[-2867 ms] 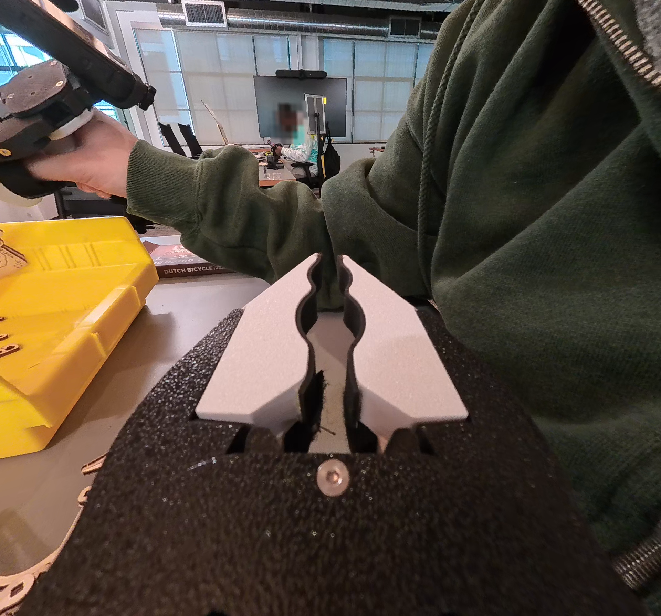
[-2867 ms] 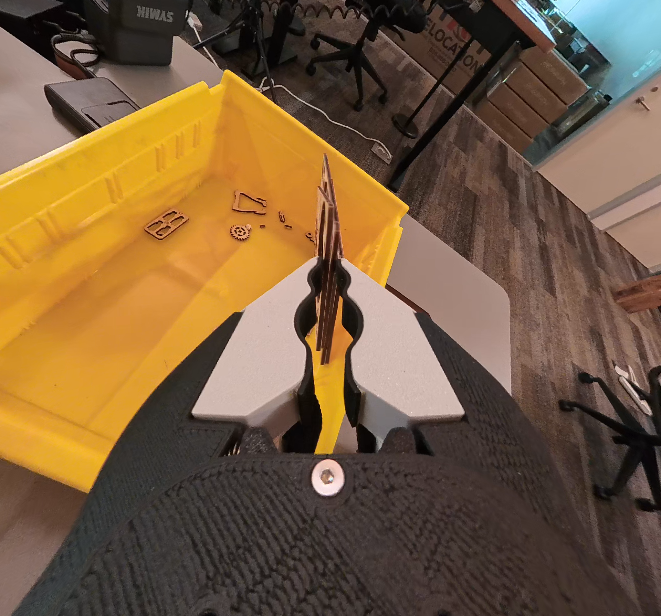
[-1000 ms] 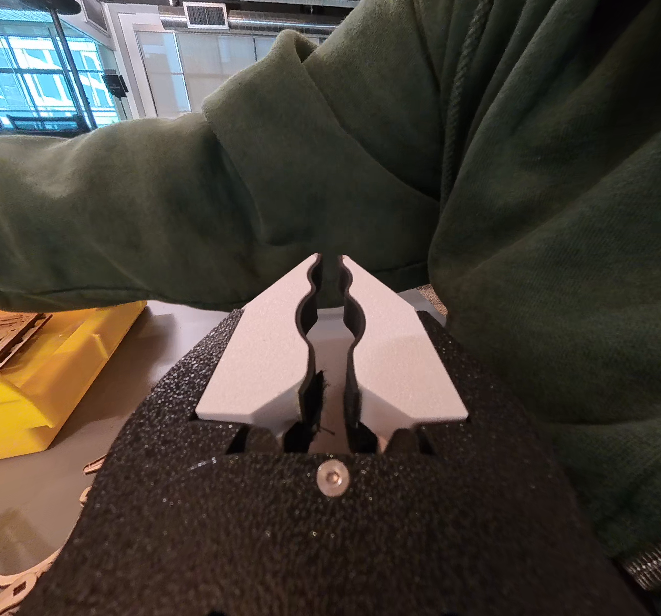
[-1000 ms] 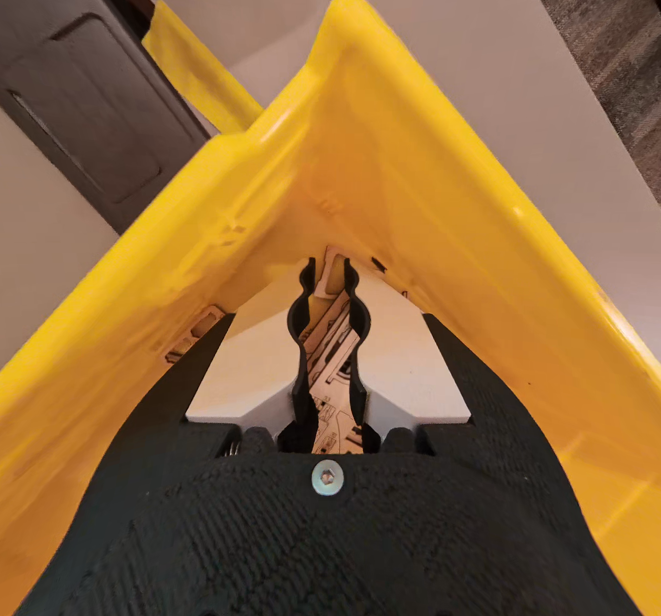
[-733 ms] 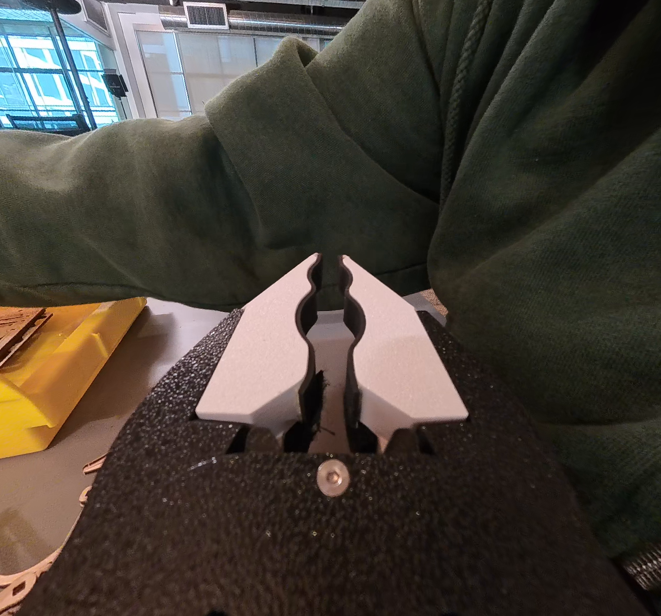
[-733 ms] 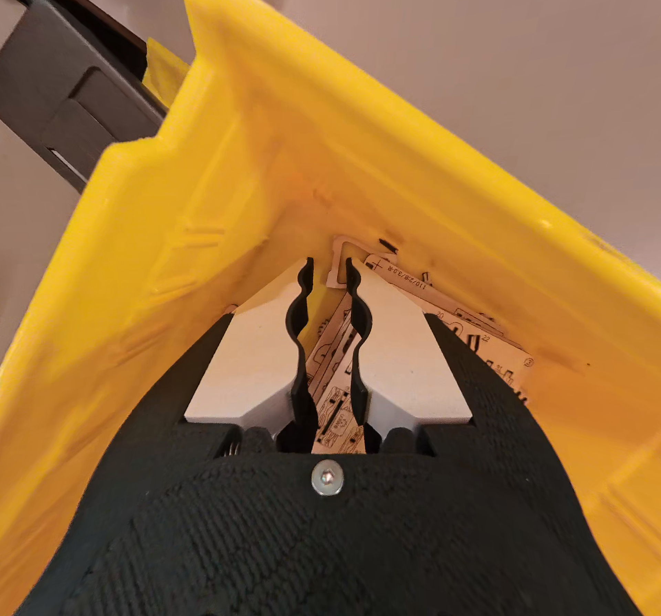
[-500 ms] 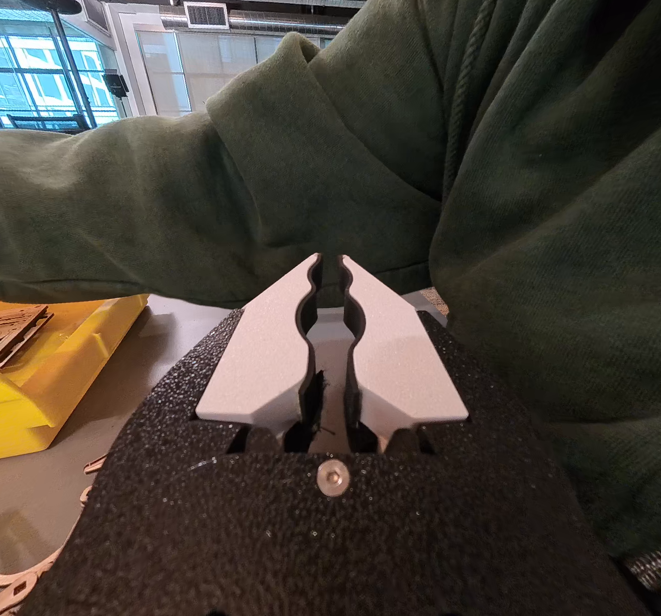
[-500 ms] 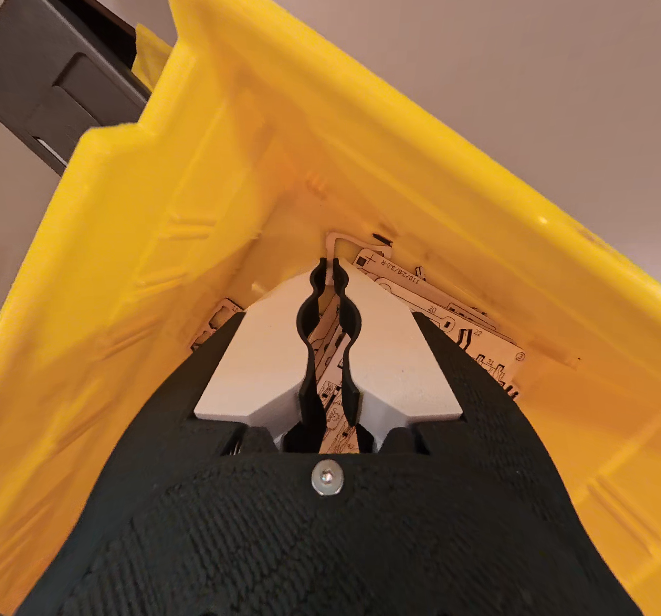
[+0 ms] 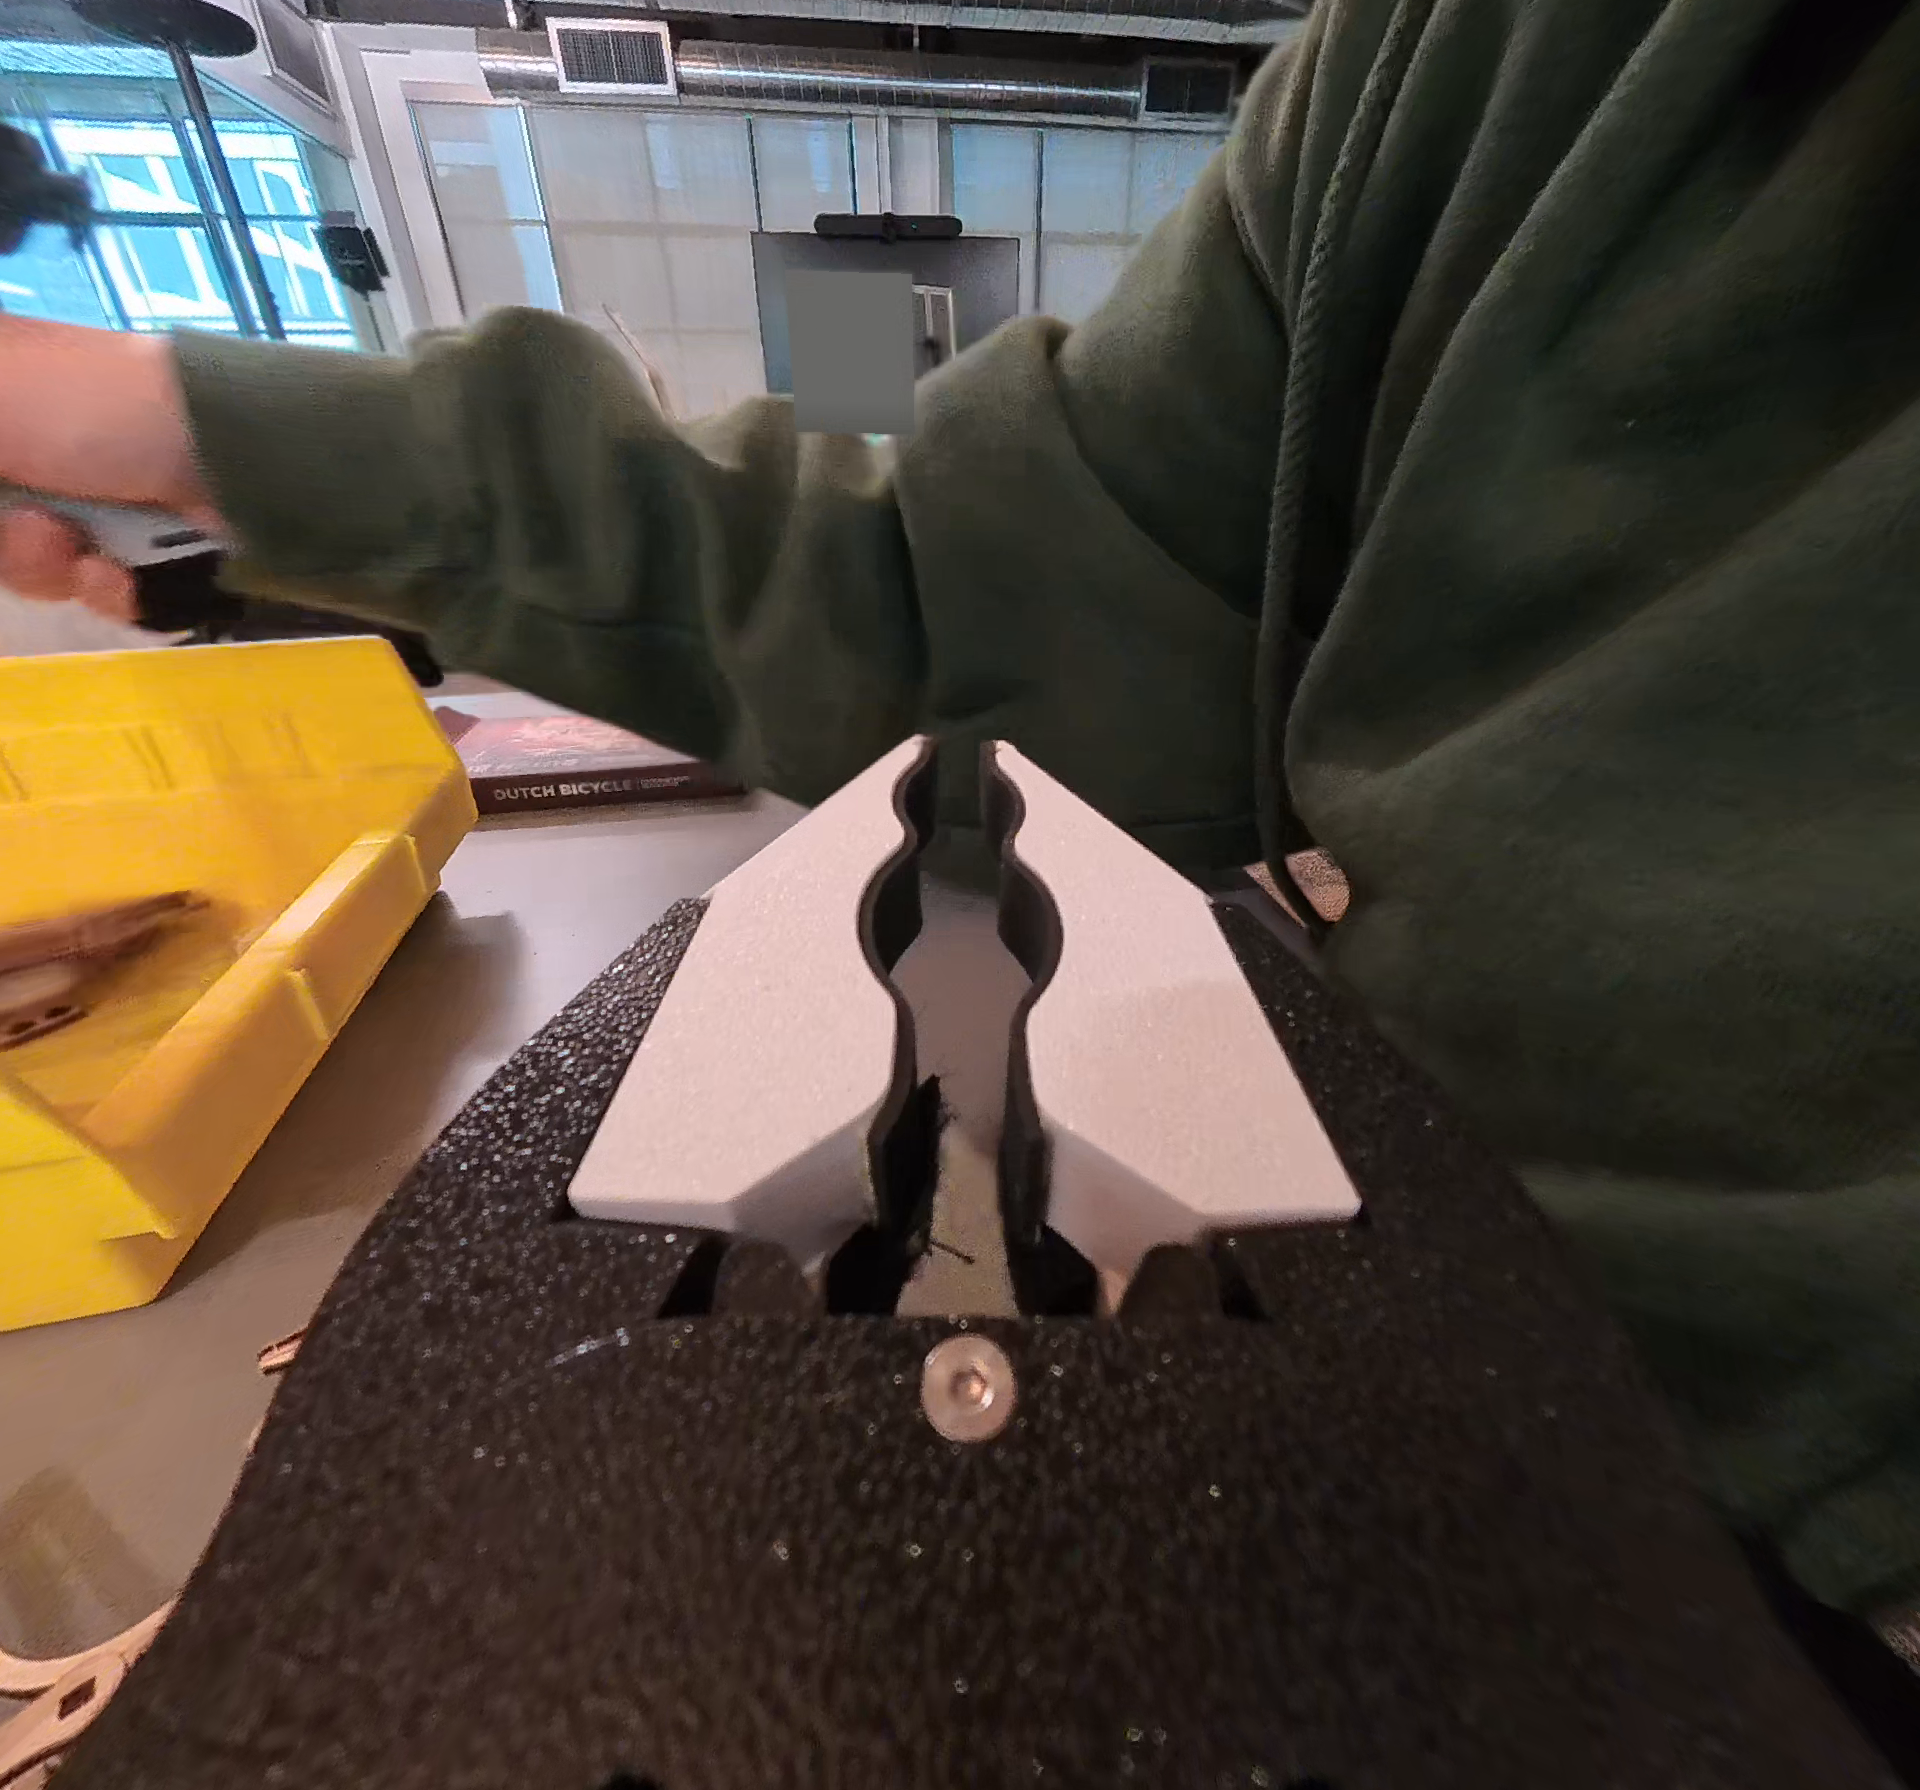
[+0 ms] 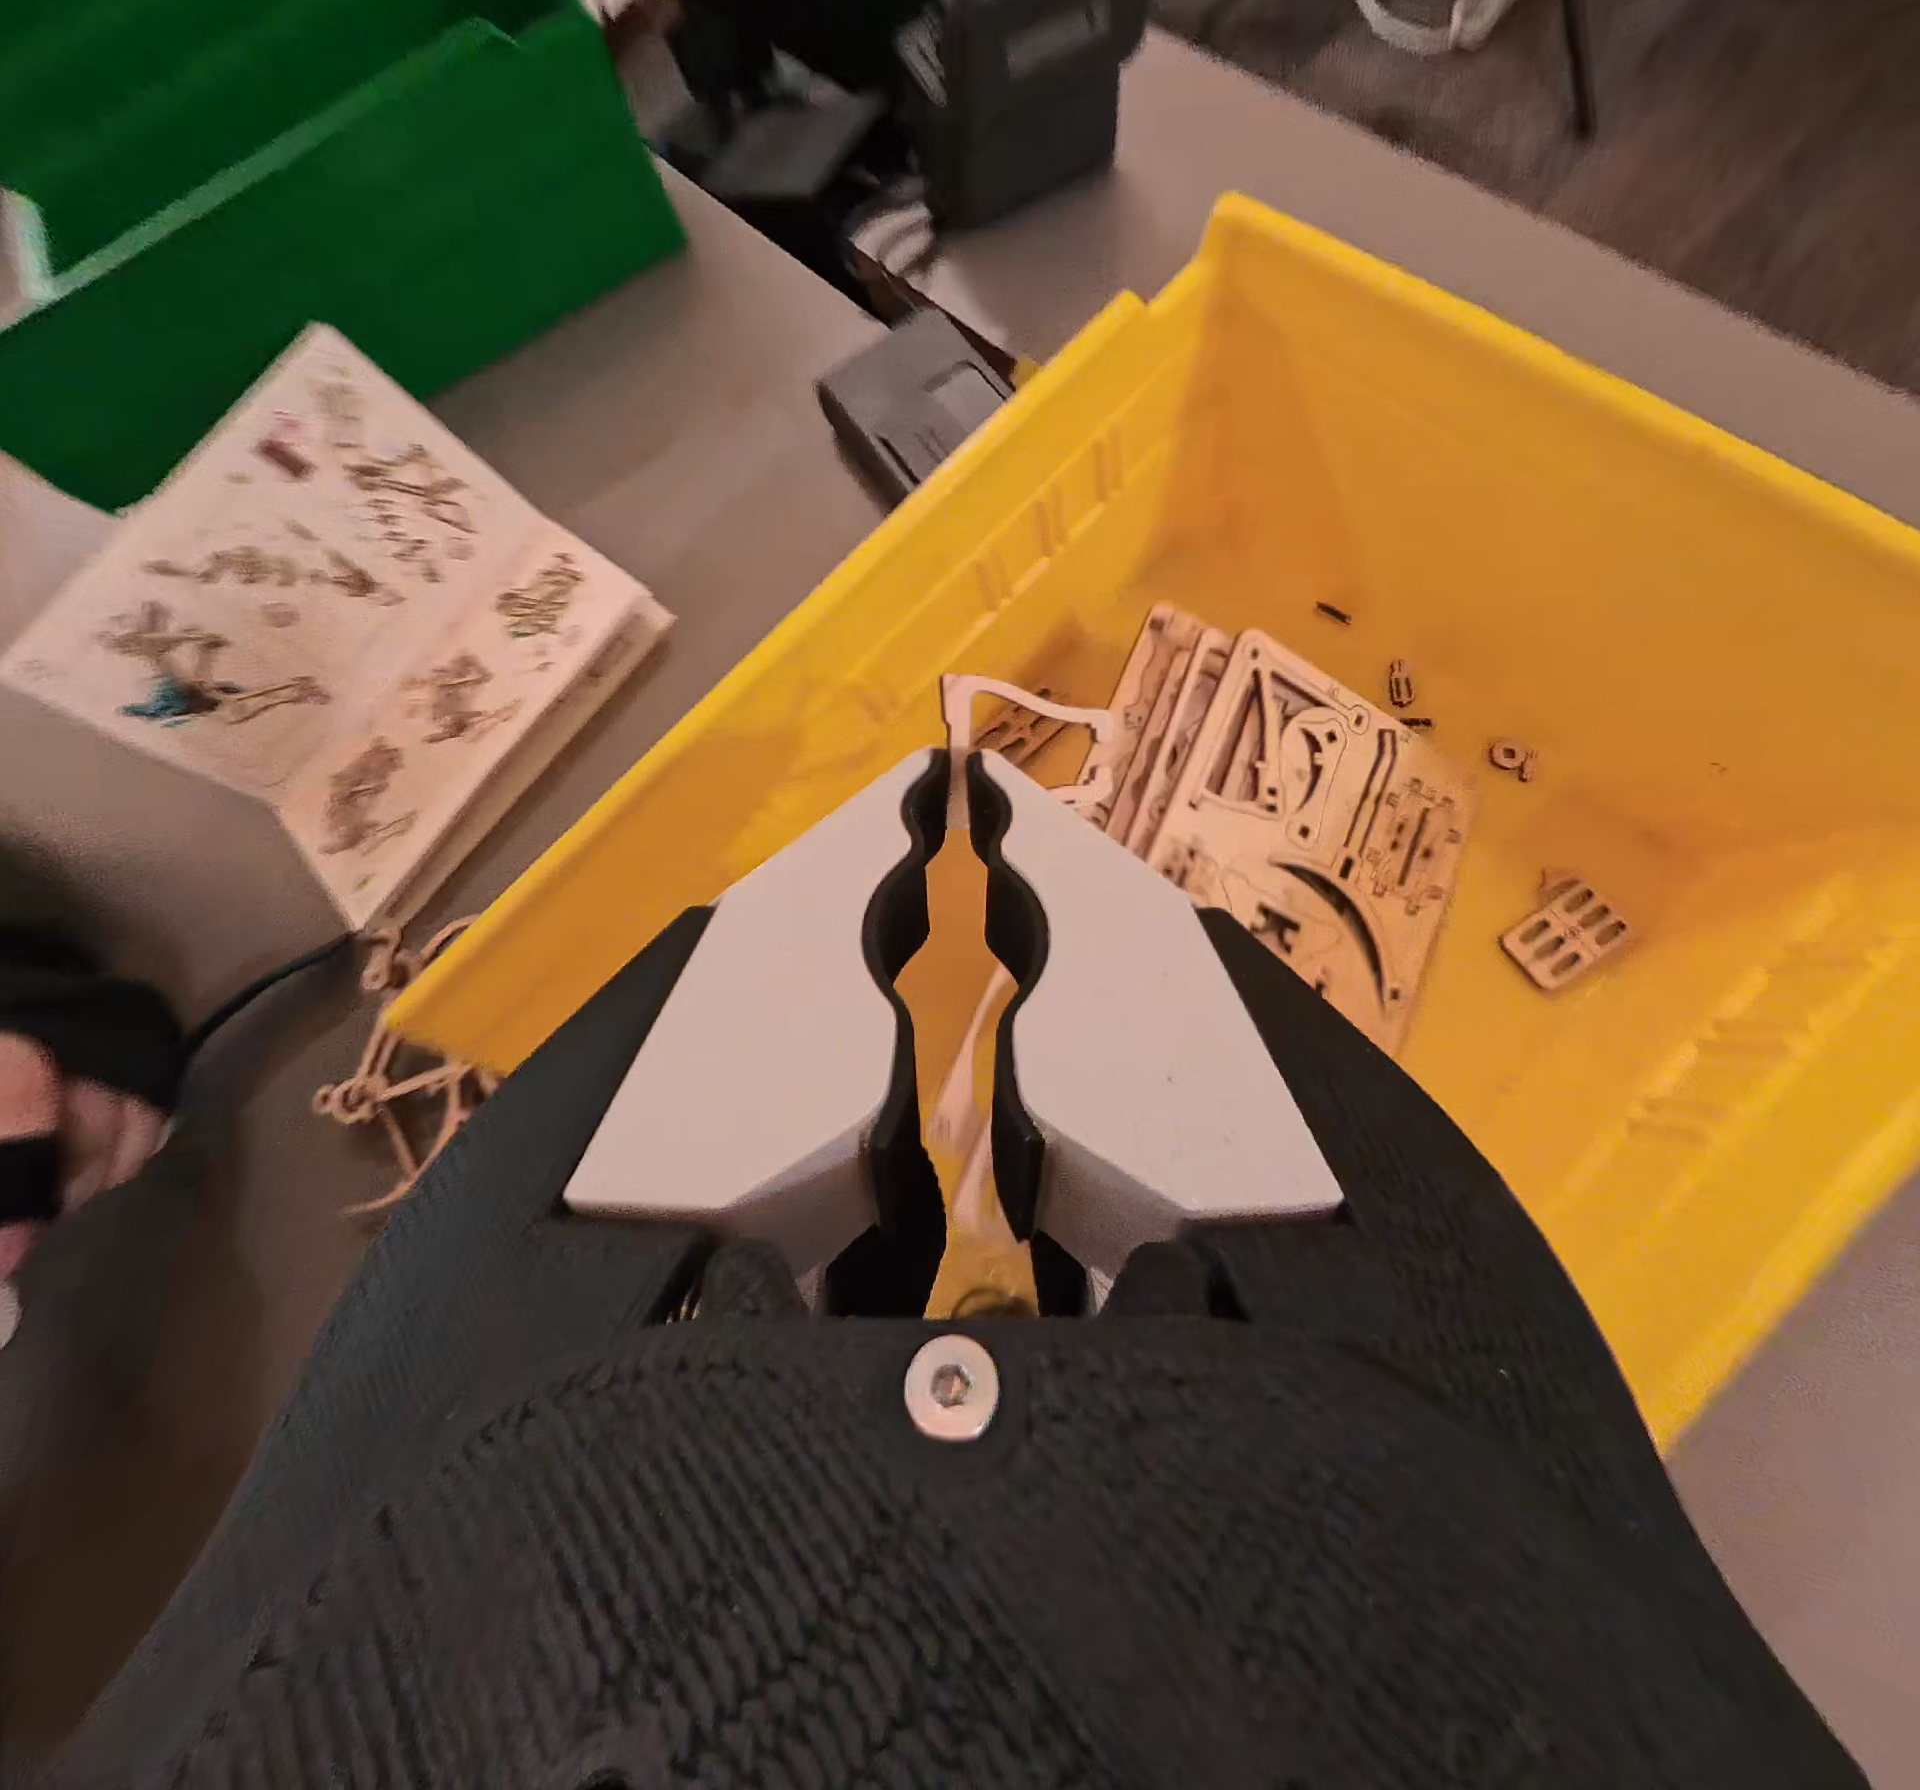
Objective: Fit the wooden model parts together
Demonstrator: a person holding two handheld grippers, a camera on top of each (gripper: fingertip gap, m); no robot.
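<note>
Right tool (image 10: 958, 766) is pinching a thin, curved wooden part (image 10: 1023, 706) at its fingertips, holding it above the yellow bin (image 10: 1039, 535); the rest of the part is running back between the jaws. Sheets of uncut wooden parts (image 10: 1299, 805) and small loose pieces are lying on the bin floor. A partly built wooden frame (image 10: 400, 1106) is resting on the table (image 10: 665, 431) just beside the bin's near wall, with an open instruction booklet (image 10: 322, 597) nearby. Left tool (image 9: 961, 764) is sitting slightly parted and empty, pointing toward the person's green sleeve (image 9: 623, 514). Risks, as a judgement: the part is slender and gripped only at the tips, so it may be pivoting, slipping or snapping under a firm squeeze; a swing toward the frame could be catching it on the bin rim.
</note>
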